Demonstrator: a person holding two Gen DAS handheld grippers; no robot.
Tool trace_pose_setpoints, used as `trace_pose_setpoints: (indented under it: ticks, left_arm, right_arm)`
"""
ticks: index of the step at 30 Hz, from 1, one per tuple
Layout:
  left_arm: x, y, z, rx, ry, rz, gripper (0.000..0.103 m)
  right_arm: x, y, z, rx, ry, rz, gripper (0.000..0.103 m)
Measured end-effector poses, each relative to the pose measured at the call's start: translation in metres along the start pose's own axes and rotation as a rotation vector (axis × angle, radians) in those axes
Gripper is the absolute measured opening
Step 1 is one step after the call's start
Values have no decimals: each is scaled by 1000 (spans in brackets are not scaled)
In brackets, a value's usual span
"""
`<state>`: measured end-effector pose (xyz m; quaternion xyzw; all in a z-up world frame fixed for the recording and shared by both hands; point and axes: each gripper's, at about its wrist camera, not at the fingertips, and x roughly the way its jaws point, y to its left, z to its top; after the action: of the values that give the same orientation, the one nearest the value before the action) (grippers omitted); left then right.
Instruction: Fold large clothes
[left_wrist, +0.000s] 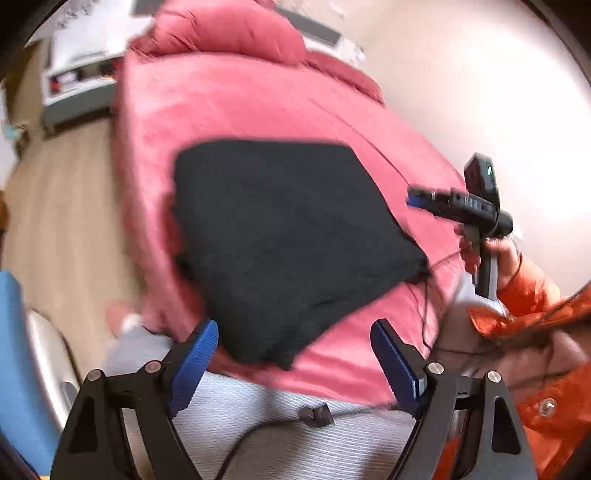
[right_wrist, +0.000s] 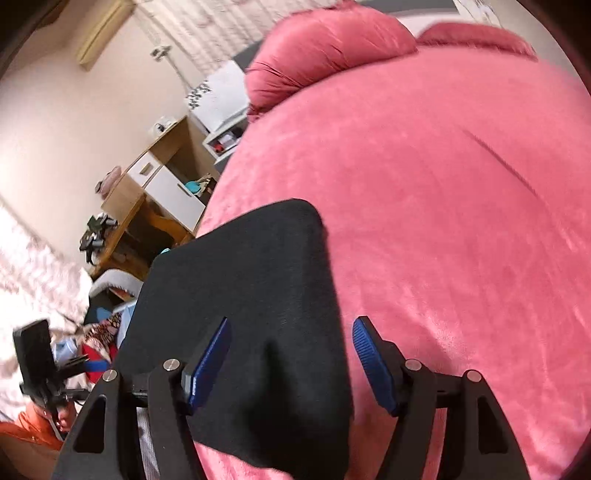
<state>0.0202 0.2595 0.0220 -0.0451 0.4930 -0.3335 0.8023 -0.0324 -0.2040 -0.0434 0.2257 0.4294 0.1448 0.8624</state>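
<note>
Lying flat: black garment (left_wrist: 291, 236), folded into a compact block on the pink bed cover (left_wrist: 236, 107), centre of the left wrist view.
Same garment, right wrist view: black garment (right_wrist: 243, 314) fills the lower middle, near the bed's left edge.
Left gripper (left_wrist: 293, 363): jaws spread wide, nothing pinched; the garment's near edge lies just beyond the blue pads (left_wrist: 194, 363).
Right gripper (right_wrist: 291, 363): jaws apart, garment beneath and between them, pads not pressing it.
Pillows (right_wrist: 328, 44): pink, top of frame.
Sleeve (left_wrist: 532, 295): orange, right edge.
</note>
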Motion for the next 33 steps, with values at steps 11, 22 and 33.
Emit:
trace_pose_setpoints:
  ticks: [11,22,33]
  left_arm:
    - [88,87,53,-480,-2,48,103]
    - [103,42,31,-395,13,72,79]
    - [144,-29,95,-328,-73,60,65]
  right_arm:
    - [66,-19,12,129,123,77,70]
    - [110,-2,26,145,261,176,44]
    - [10,56,107,-238,0,224,25]
